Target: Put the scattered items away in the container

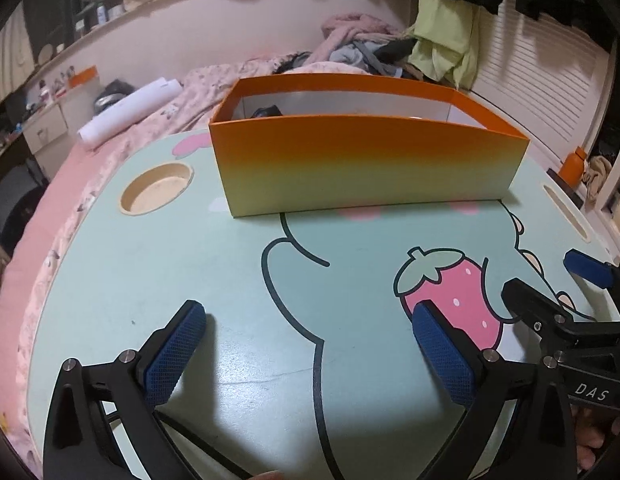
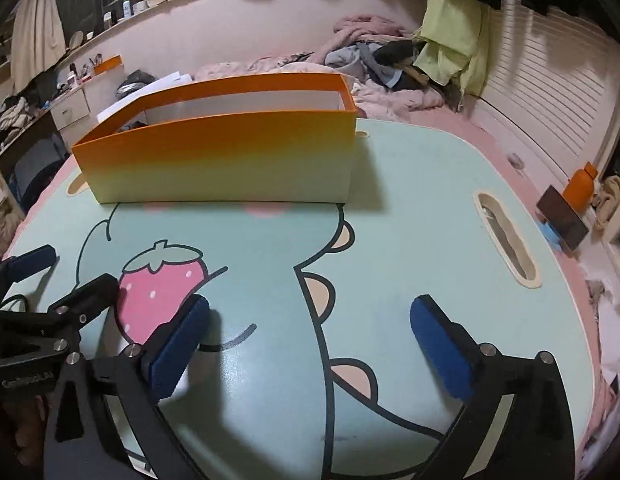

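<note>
An open-topped box (image 1: 365, 164), orange fading to yellow, stands at the far side of the mint cartoon-print lap table (image 1: 158, 280). A dark item (image 1: 266, 112) shows inside its left end; the rest of the inside is hidden by the near wall. My left gripper (image 1: 310, 320) hovers low over the table in front of the box, open, with nothing between its blue pads (image 1: 178, 352). My right gripper (image 2: 310, 312) is beside it on the right, also open and holding nothing. The box (image 2: 222, 160) lies ahead and left of it. Each gripper appears at the edge of the other's view.
The table has a round cup recess (image 1: 156, 188) at the left and a long slot (image 2: 505, 236) at the right. It rests on a pink bed with a clothes pile (image 2: 381, 56) behind. A white paper roll (image 1: 130, 108), an orange bottle (image 2: 581, 186) and a brown box (image 2: 561, 216) lie off the table.
</note>
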{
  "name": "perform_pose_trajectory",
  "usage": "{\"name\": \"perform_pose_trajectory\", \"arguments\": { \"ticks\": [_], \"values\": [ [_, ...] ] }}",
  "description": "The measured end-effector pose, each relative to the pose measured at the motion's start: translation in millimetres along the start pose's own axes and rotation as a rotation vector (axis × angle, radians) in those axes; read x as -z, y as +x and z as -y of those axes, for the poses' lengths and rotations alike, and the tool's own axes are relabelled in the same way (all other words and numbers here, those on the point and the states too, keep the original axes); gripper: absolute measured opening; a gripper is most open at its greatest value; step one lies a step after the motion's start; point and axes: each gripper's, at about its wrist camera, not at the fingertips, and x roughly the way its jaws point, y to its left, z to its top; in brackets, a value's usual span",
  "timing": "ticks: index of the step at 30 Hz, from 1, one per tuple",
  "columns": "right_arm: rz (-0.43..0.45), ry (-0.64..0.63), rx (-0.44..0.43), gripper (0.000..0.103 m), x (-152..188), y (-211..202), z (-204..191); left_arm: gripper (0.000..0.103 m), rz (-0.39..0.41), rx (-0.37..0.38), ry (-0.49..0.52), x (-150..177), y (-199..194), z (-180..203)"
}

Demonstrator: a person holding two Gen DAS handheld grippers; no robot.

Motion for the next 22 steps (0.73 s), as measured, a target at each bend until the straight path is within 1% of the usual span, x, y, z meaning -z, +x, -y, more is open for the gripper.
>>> {"name": "perform_pose_trajectory", "arguments": {
  "ticks": [22],
  "values": [
    [0.000,0.000,0.000,0.101,-1.1,0.2,0.3,0.103,0.013,0.004,0.005,1.7,-0.5,1.4]
  ]
}}
